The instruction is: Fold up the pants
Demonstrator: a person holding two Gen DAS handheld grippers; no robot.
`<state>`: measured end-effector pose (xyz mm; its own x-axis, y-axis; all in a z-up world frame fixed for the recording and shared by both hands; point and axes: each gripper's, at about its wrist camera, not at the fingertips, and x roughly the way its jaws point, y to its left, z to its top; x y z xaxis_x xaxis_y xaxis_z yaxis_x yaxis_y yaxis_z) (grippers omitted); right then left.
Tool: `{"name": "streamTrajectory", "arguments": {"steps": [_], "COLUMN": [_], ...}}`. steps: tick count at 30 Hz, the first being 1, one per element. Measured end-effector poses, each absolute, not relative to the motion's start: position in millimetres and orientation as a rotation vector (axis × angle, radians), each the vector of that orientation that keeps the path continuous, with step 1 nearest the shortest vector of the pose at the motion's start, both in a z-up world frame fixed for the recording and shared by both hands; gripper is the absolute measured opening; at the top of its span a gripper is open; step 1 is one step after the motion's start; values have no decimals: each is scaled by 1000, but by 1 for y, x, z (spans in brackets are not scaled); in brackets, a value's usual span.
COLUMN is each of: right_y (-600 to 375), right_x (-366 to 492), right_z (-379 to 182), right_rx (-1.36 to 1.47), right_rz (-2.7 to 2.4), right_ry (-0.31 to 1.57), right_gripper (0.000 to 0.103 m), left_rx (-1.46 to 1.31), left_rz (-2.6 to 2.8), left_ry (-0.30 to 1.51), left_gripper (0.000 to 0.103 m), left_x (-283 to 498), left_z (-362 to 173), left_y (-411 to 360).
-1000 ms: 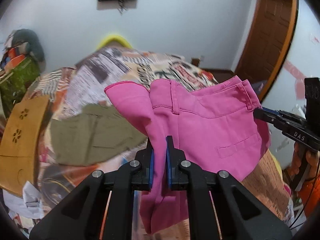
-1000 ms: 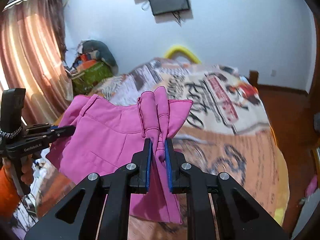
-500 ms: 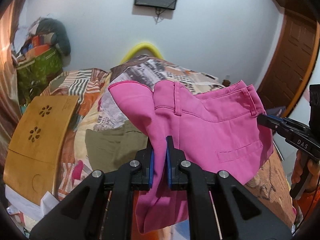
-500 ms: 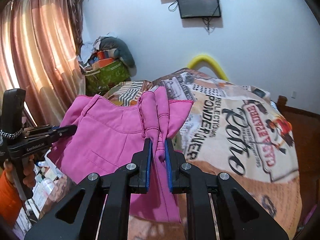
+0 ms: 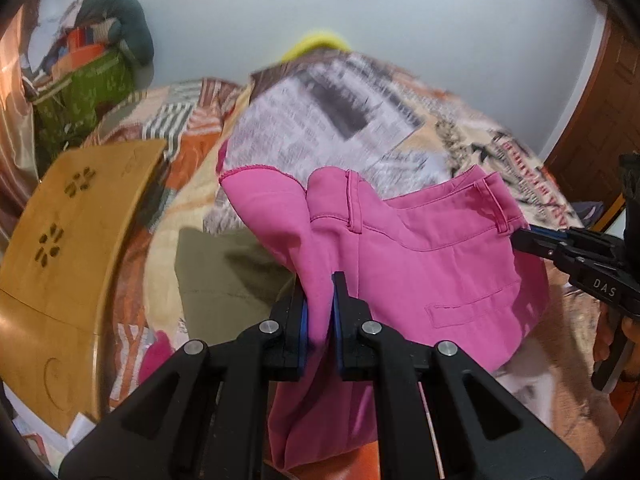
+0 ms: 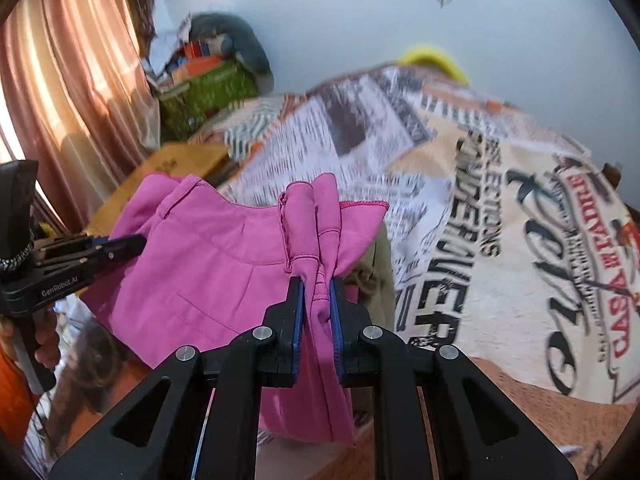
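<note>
The pink pants [image 5: 432, 264] hang in the air above the bed, stretched by the waistband between my two grippers. My left gripper [image 5: 320, 292] is shut on a bunched end of the waistband. My right gripper [image 6: 318, 296] is shut on the other bunched end of the pink pants [image 6: 208, 264]. Each gripper also shows in the other's view: the right one [image 5: 524, 238] at the right edge, the left one [image 6: 136, 242] at the left edge. The legs hang below the grippers, partly hidden.
The bed has a newspaper-print cover [image 6: 500, 216]. Olive-green pants [image 5: 224, 272] lie on it under the pink pair. A wooden lap tray [image 5: 68, 248] sits at the left. A green bag with clutter [image 5: 88, 92] and a curtain [image 6: 68, 80] stand far left.
Both grippers have tilted down and moved over the bed with the pants held taut; the bed cover now fills more of both views and is motion-blurred. Both grips are unchanged.
</note>
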<state>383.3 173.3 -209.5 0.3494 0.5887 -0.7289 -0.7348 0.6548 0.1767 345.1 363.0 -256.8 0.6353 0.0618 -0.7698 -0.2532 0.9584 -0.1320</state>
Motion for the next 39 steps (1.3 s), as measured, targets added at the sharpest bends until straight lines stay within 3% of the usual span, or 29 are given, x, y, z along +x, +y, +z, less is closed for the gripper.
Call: {"name": "streamTrajectory", "arguments": {"steps": [5,10,12,14,16,19,25,35,39], "right_y": [186,186,184,178,171,157,128,79,58], "right_x": [387,386,385,381,379,369,324,205,156], "right_z": [-234,-238,-237,-231,-225,-209,-139,-13,18], "right_rx": [-267,-298,-314,-311,-273,-216,-133,-42,-24], "right_rz": [854,823,804,788,786,788,817,877,911], "right_ry": [911,923,926,925,926,909,780,468,360], "right_gripper": [12,16,26,35,44,45,45,45,45], "left_rx": [-226,-243,-243,-245,-264,-291,-207,-157,-140], "left_rz": [216,233,259,295,310,314,290,170,156], "left_ry": [933,936,953,969,951,934,842,486,360], "left_gripper": [9,12,20,44,49,49,49,49,49], "left_x": [355,350,348,344,334,315,266,133,78], "left_z": [-295,-300,-298,-294,-287,-272,-203,-45,-5], "left_y": [370,373,375,376,377,376,345,256,224]}}
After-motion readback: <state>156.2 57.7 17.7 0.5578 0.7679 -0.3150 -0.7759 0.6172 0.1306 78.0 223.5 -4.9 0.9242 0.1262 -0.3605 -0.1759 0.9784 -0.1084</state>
